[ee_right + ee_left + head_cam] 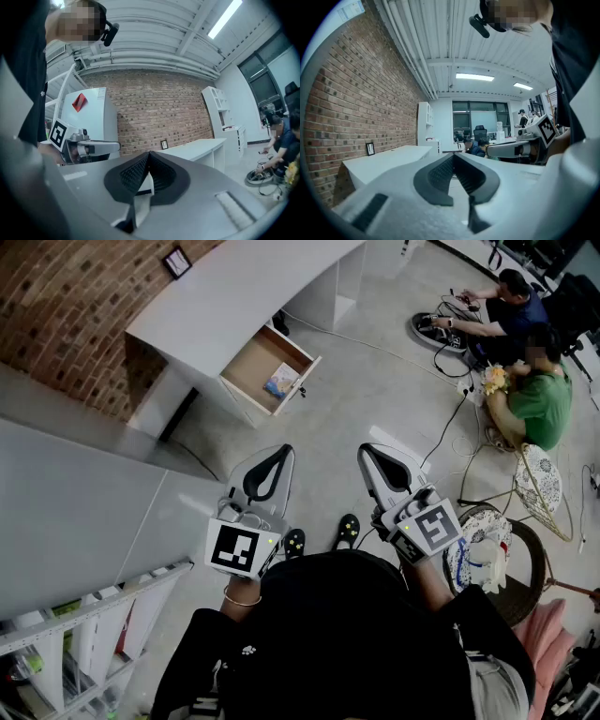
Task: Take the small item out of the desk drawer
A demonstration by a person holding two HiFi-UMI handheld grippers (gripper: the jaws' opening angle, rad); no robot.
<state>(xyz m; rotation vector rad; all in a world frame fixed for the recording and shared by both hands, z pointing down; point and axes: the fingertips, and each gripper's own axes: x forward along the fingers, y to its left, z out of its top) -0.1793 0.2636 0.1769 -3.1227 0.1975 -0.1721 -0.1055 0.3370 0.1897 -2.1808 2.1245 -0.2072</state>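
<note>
Tan board lines the open drawer (251, 360), which stands pulled out from the white desk (234, 282) beside the brick wall (66, 306). The small item (281, 381) lies flat on the drawer's floor, near its front panel. We see it as a thin, bright packet in blue and yellow; finer detail is too small to tell. We judge it light and probably pliable, with a smooth face that may slide on the board. We think an edge pinch is the sound hold, taken on a side clear of the drawer wall, because a flat press from above would gain little. The left gripper (284, 451) has its jaws closed together with nothing between them, and its ribbed dark pads meet at the tip. The right gripper (366, 450) is likewise closed and empty. Both are held level in front of the person, well apart from the drawer across the smooth grey floor (375, 390). We judge that the approach is not yet made and that the jaws must part before any hold.
</note>
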